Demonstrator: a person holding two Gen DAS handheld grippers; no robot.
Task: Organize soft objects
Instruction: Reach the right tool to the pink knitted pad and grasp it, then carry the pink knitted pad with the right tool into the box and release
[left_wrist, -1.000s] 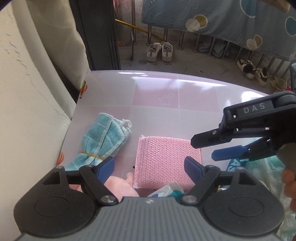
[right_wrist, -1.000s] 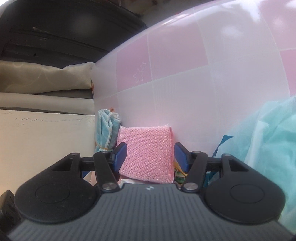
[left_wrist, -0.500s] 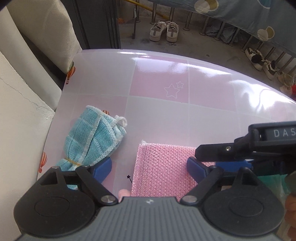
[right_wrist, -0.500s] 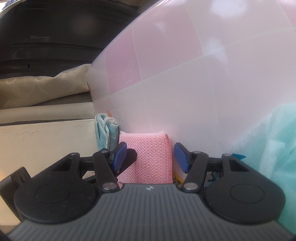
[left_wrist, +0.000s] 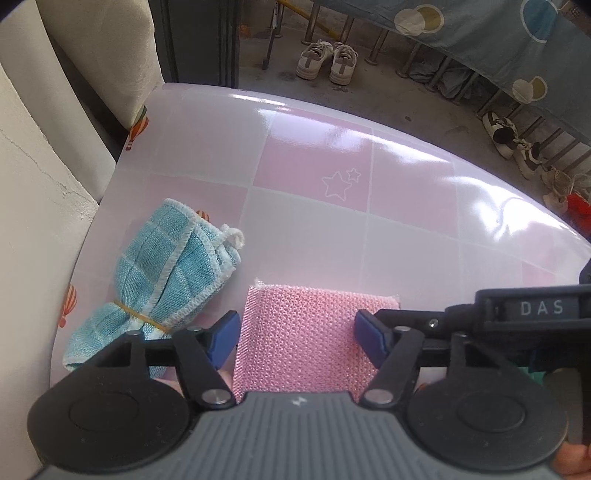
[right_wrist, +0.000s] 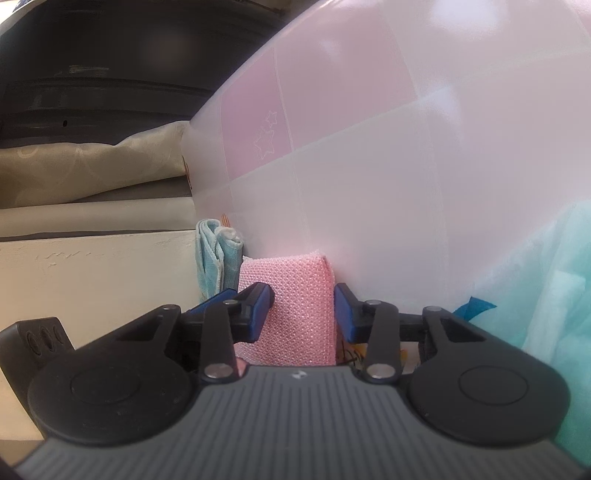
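1. A blue cloth (left_wrist: 162, 280), rolled and banded, lies at the table's (left_wrist: 406, 236) left edge, its long axis slanting away toward upper right.
2. The left gripper (left_wrist: 295, 334) straddles the pink sponge (left_wrist: 306, 336) just beside the cloth; jaws closing, pads seemingly not yet pressing.
3. The right gripper (right_wrist: 301, 312) is closing across the sponge's narrow right end, contact unclear.

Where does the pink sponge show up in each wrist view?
Left wrist: pink sponge at bottom centre, between the left gripper's closing jaws.
Right wrist: pink sponge at lower centre, between the right gripper's closing jaws.
Shared landmark: the blue cloth, left of the sponge in both.
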